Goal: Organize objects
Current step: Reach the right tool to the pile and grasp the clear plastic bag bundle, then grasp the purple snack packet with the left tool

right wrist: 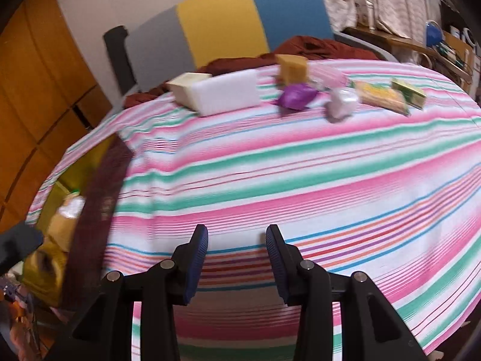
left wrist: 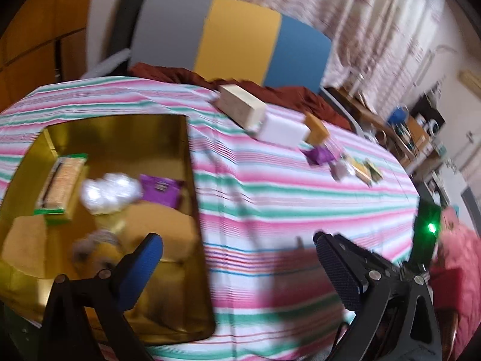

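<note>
Fingers of both the left gripper [left wrist: 237, 258] and right gripper [right wrist: 237, 260] stand apart, empty, above the striped tabletop [right wrist: 300, 165]; the gold tin [left wrist: 198, 240] holds packets.

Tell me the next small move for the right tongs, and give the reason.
Probably move the right tongs forward toward the purple packet at the far side of the striped tablecloth. They are open and hold nothing, and loose items lie there, while the gold tin already holds similar ones. The packet looks like the nearest loose one, though blur makes that uncertain.
</note>
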Demonstrator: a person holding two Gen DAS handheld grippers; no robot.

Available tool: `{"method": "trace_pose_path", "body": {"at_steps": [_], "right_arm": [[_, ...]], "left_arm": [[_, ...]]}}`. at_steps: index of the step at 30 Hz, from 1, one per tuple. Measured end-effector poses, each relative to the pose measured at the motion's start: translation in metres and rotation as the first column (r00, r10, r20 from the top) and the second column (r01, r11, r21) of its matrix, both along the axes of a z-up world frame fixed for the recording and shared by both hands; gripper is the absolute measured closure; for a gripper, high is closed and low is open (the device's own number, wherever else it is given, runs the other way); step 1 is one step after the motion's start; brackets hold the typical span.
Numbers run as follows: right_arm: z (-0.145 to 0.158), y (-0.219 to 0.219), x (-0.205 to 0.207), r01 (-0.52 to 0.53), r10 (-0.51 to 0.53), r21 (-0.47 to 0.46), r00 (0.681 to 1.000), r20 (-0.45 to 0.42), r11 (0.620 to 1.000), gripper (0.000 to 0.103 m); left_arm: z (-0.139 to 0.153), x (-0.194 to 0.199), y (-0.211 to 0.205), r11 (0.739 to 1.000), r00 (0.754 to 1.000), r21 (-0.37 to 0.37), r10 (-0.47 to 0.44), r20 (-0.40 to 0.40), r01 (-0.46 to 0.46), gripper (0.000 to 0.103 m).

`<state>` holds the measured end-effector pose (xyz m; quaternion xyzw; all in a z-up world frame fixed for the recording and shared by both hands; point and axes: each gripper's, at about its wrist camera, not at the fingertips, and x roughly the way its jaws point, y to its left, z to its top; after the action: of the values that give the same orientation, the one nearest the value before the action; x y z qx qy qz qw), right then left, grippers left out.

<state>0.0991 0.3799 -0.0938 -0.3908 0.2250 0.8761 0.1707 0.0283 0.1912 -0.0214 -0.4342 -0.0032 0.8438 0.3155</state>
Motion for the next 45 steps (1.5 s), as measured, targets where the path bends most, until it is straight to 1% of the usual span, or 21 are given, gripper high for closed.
{"method": "trace_pose_path", "body": {"at_steps": [2, 5, 9, 13, 14, 16, 19, 21, 23, 24, 27, 32, 35, 36, 38, 41, 43, 45], "right_arm": [[-0.002, 0.022, 0.004, 0.050, -0.050, 0.003, 0.999, 0.007, 0.999, 0.063], [0.003, 0.065, 0.003, 0.139, -0.139, -0.009, 0.990, 0.002, 0.990, 0.063], [0.013, 0.125, -0.019, 0.229, -0.229, 0.007, 0.974, 0.000, 0.973, 0.062], [0.016, 0.166, -0.042, 0.286, -0.286, -0.004, 0.958, -0.031, 0.958, 0.062], [0.015, 0.175, -0.049, 0.290, -0.291, -0.011, 0.956, -0.043, 0.957, 0.062], [0.012, 0.184, -0.062, 0.286, -0.286, -0.009, 0.958, -0.036, 0.958, 0.062], [0.002, 0.189, -0.077, 0.261, -0.261, -0.017, 0.965, -0.027, 0.965, 0.062], [-0.005, 0.187, -0.087, 0.236, -0.236, 0.016, 0.972, -0.002, 0.972, 0.062], [-0.012, 0.183, -0.089, 0.204, -0.205, 0.044, 0.979, 0.003, 0.978, 0.064], [-0.013, 0.180, -0.088, 0.197, -0.196, 0.056, 0.980, -0.008, 0.979, 0.064], [-0.012, 0.183, -0.078, 0.210, -0.208, 0.026, 0.976, -0.059, 0.977, 0.065], [-0.010, 0.176, -0.051, 0.236, -0.232, 0.037, 0.969, -0.089, 0.971, 0.065], [-0.003, 0.166, -0.029, 0.279, -0.269, 0.085, 0.956, -0.116, 0.956, 0.065], [0.000, 0.161, -0.022, 0.296, -0.283, 0.109, 0.951, -0.123, 0.949, 0.065], [0.001, 0.158, -0.014, 0.320, -0.305, 0.132, 0.944, -0.123, 0.938, 0.065], [-0.001, 0.156, -0.004, 0.354, -0.338, 0.131, 0.932, -0.127, 0.926, 0.065], [-0.002, 0.158, 0.001, 0.376, -0.359, 0.113, 0.923, -0.141, 0.920, 0.065], [-0.002, 0.161, 0.010, 0.411, -0.392, 0.097, 0.905, -0.164, 0.907, 0.065]], "left_arm": [[-0.004, 0.006, 0.015, 0.999, 0.999, -0.021, -0.044, 0.006, 0.044, 0.000], [-0.010, 0.012, 0.029, 0.995, 0.996, -0.043, -0.086, 0.027, 0.087, 0.000], [-0.018, 0.020, 0.043, 0.991, 0.992, -0.058, -0.118, 0.054, 0.121, 0.000], [-0.022, 0.026, 0.049, 0.988, 0.990, -0.075, -0.130, 0.061, 0.134, 0.000], [-0.022, 0.026, 0.049, 0.988, 0.990, -0.081, -0.126, 0.059, 0.131, 0.000], [-0.023, 0.025, 0.050, 0.988, 0.991, -0.090, -0.119, 0.064, 0.125, 0.000], [-0.027, 0.023, 0.050, 0.989, 0.991, -0.096, -0.105, 0.078, 0.113, 0.000], [-0.029, 0.021, 0.051, 0.989, 0.992, -0.102, -0.098, 0.081, 0.106, 0.000], [-0.030, 0.020, 0.052, 0.989, 0.993, -0.109, -0.090, 0.081, 0.099, 0.000], [-0.031, 0.019, 0.052, 0.989, 0.993, -0.109, -0.090, 0.082, 0.098, 0.000], [-0.031, 0.017, 0.057, 0.988, 0.993, -0.116, -0.089, 0.077, 0.097, 0.000], [-0.029, 0.009, 0.076, 0.990, 0.994, -0.110, -0.082, 0.068, 0.089, 0.000], [-0.025, -0.002, 0.099, 0.991, 0.996, -0.105, -0.082, 0.046, 0.086, 0.000], [-0.025, -0.006, 0.107, 0.989, 0.995, -0.115, -0.084, 0.044, 0.089, 0.000], [-0.026, -0.016, 0.126, 0.990, 0.995, -0.113, -0.083, 0.059, 0.089, 0.000], [-0.025, -0.036, 0.158, 0.992, 0.997, -0.103, -0.063, 0.050, 0.068, 0.000], [-0.026, -0.046, 0.179, 0.992, 0.997, -0.106, -0.061, 0.049, 0.066, 0.000], [-0.031, -0.059, 0.207, 0.991, 0.994, -0.107, -0.067, 0.082, 0.075, 0.000]]}}
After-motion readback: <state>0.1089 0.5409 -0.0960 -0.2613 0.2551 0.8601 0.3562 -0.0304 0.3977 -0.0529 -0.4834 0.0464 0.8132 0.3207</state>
